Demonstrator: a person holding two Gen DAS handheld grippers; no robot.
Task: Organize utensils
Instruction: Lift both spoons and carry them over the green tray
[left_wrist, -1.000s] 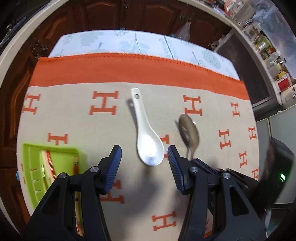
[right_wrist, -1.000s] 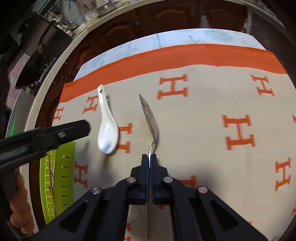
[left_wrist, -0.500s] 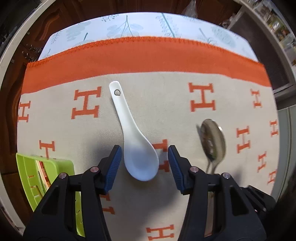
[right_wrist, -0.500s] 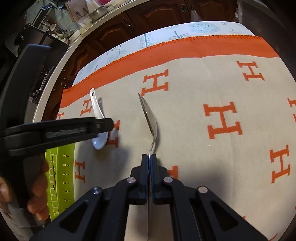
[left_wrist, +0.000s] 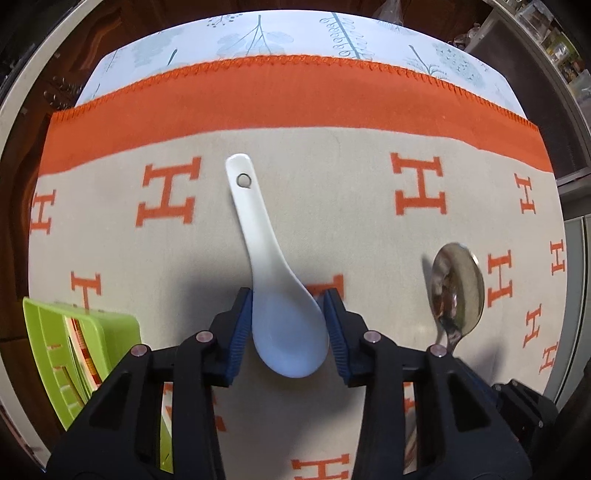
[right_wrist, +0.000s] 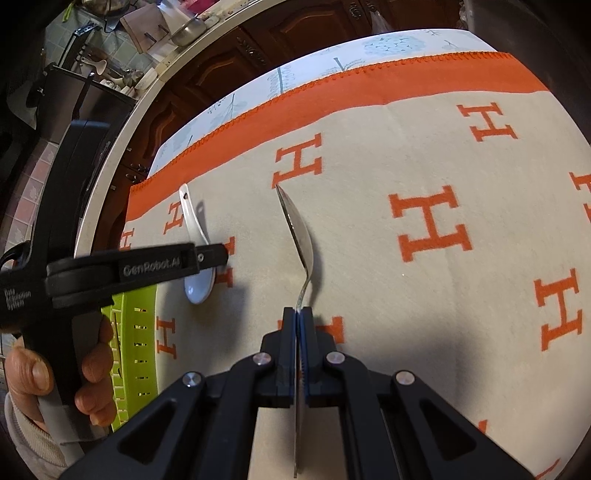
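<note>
Left wrist view: the left gripper (left_wrist: 289, 321) has its blue-padded jaws closed against both sides of the white ceramic soup spoon (left_wrist: 273, 280) at lower centre, bowl pinched, handle pointing up-frame on the beige blanket with orange H letters (left_wrist: 332, 192). A lime-green plastic utensil tray (left_wrist: 74, 354) sits lower left.

Right wrist view: the right gripper (right_wrist: 298, 317) is pressed together on the shiny steel spoon (right_wrist: 301, 243), held edge-on at centre. A hand (right_wrist: 74, 373) grips the other tool at lower left.
</note>
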